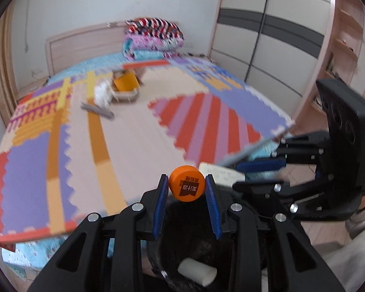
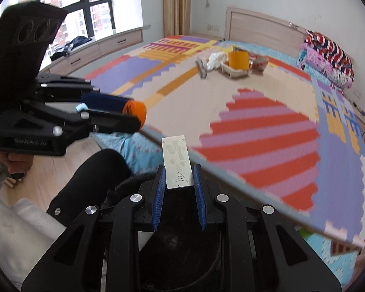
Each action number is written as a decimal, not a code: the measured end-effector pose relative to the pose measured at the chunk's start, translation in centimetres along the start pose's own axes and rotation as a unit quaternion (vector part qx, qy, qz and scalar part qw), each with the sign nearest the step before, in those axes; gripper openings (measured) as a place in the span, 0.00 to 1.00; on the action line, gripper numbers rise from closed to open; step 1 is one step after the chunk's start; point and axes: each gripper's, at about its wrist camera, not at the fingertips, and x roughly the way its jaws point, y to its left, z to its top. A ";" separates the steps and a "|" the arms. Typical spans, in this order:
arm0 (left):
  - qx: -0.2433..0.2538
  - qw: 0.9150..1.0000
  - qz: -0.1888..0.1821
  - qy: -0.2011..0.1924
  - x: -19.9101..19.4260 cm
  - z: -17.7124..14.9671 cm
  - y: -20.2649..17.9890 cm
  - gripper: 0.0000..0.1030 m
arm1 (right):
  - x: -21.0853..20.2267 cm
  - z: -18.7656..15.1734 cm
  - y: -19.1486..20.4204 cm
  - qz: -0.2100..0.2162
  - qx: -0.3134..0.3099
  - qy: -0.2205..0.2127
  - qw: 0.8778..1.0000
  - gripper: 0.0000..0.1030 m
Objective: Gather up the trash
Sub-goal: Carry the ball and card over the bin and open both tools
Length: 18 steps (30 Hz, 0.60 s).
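In the left wrist view my left gripper (image 1: 187,180) is shut on a small round orange cap (image 1: 187,187) with dark print. In the right wrist view my right gripper (image 2: 178,170) is shut on a flat, worn white strip (image 2: 176,160). Both hang over a black trash bin (image 1: 182,221) beside the bed, and a white cylinder (image 1: 197,271) lies inside it. The right gripper (image 1: 245,172) and its white strip (image 1: 219,173) show at the right of the left wrist view. The left gripper (image 2: 133,115) and its orange cap (image 2: 137,110) show at the left of the right wrist view.
A bed carries a coloured foam puzzle mat (image 2: 255,121). On it far off are a beige tray (image 2: 236,71) with an orange cup (image 2: 238,59), crumpled white paper (image 2: 216,59) and a grey item (image 2: 202,69). A person's black-socked leg (image 2: 90,177) stands by the bin (image 2: 180,223).
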 end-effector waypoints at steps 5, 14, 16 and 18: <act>0.004 0.999 -0.016 0.036 1.5 -2.7 -0.9 0.29 | 0.4 -2.5 0.5 0.006 0.003 0.022 1.000 0.23; 0.006 0.993 -0.035 0.110 5.4 -7.1 -1.7 0.29 | 3.4 -6.1 0.4 0.018 0.031 0.078 0.996 0.23; 0.013 0.991 -0.036 0.132 6.6 -8.1 -1.9 0.29 | 4.5 -6.8 0.2 0.021 0.035 0.095 0.995 0.23; 0.016 0.987 -0.039 0.155 7.9 -9.2 -2.0 0.29 | 5.5 -7.4 0.2 0.023 0.037 0.111 0.993 0.23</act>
